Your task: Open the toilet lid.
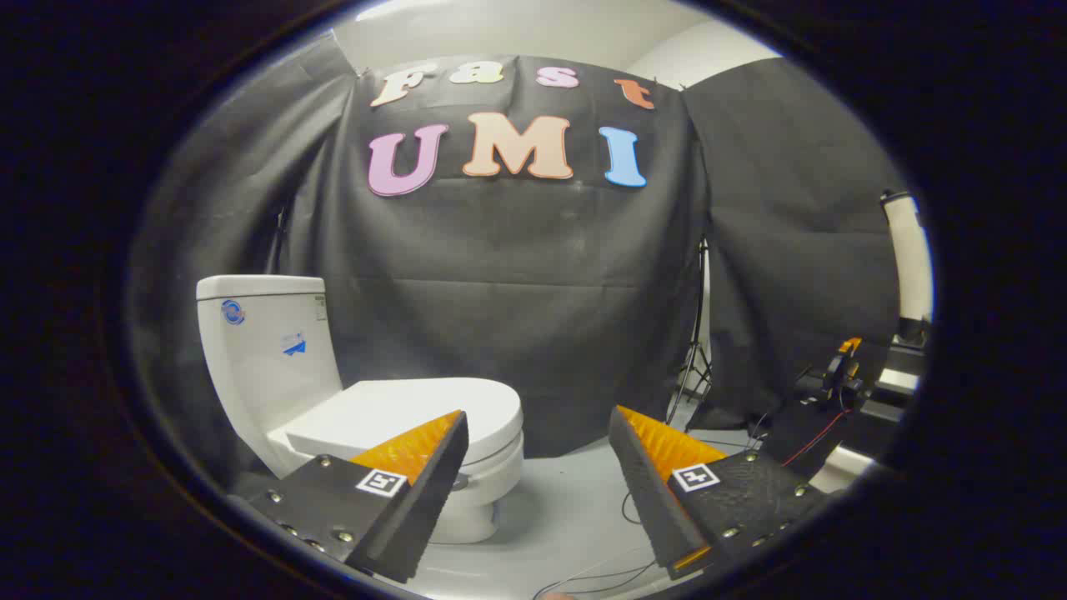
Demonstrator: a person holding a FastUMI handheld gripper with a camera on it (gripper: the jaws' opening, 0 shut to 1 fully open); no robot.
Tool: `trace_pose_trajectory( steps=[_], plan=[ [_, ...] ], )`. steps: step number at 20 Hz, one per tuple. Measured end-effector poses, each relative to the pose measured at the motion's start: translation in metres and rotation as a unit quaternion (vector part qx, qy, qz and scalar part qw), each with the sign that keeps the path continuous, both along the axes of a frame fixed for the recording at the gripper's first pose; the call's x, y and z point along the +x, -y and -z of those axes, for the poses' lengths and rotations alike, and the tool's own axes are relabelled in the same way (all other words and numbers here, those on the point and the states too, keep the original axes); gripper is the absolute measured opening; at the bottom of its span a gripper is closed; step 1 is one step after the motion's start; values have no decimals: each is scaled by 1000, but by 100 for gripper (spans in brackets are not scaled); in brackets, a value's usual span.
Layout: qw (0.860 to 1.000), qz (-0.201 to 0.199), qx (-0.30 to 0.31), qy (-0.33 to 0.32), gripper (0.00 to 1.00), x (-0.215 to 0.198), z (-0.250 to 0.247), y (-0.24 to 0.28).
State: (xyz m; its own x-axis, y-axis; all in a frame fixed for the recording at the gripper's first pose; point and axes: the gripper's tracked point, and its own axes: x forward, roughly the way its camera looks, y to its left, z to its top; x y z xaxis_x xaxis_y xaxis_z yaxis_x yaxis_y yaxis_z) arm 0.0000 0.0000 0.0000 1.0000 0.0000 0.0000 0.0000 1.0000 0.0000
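Hovering wide open and empty, tongs (538,425), left finger overlapping closed toilet lid (400,412), white tank (267,350) behind, grey floor (567,508)

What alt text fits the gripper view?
A white toilet with its lid shut stands beyond the open hand-held gripper, its left finger overlapping the bowl's front. Cables lie on the grey floor.
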Motion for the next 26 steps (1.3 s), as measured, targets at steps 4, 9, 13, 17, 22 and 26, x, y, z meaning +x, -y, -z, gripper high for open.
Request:
trace_pose_trajectory(
  steps=[4,9,13,17,22,26],
  plan=[
    [1000,-5,4,-5,100,6,6,-12],
    [1000,-18,-5,-11,100,11,13,-23],
    [1000,-25,-6,-13,100,15,16,-29],
    [999,-32,-12,-15,100,19,21,-35],
    [999,-45,-7,-30,100,29,29,-46],
    [994,-60,35,-83,100,40,57,-57]
  ],
)
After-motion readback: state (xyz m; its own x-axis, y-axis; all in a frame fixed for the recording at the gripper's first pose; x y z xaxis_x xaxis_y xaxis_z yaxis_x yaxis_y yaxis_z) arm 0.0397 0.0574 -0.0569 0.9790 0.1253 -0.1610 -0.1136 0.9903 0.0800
